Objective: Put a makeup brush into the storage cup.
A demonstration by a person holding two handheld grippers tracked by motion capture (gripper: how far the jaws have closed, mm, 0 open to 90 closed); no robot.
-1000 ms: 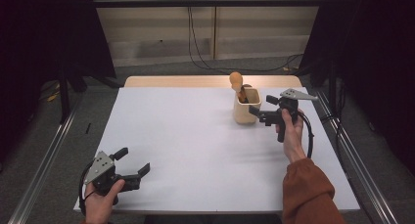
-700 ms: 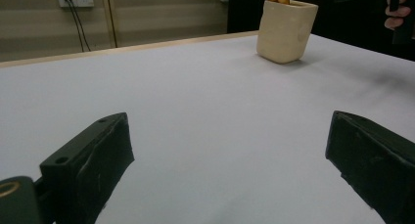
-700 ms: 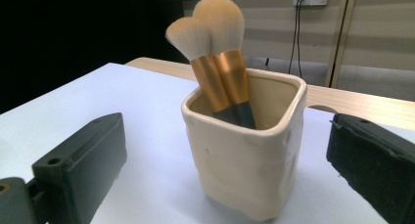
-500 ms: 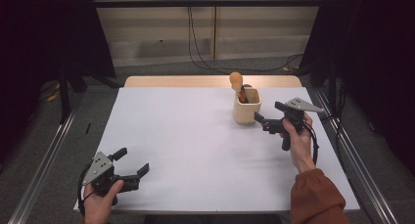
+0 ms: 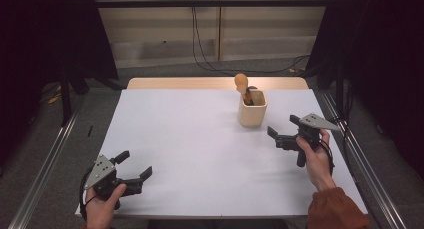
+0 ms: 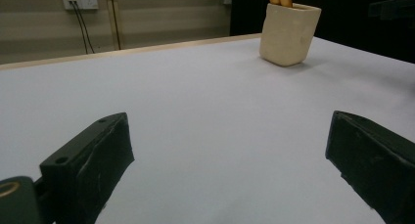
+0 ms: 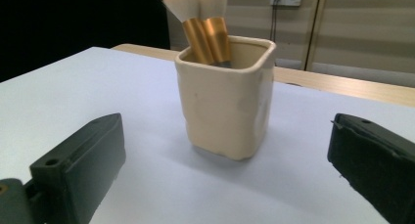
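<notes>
A cream square cup stands on the white table at the back right, with a makeup brush upright in it, its gold ferrule and pale bristles sticking out. My right gripper is open and empty, a little to the near right of the cup and aimed at it. In the right gripper view the cup and brush sit ahead between the wide jaws of that gripper. My left gripper rests open at the near left corner. Its view looks past the left gripper to the cup, far off.
A wooden strip runs along the table's far edge. Metal rails flank the table on both sides. Cables hang from a wall socket and trail over the floor behind.
My right gripper has drawn back from the cup toward the near right, still open. The left gripper has stayed where it was.
</notes>
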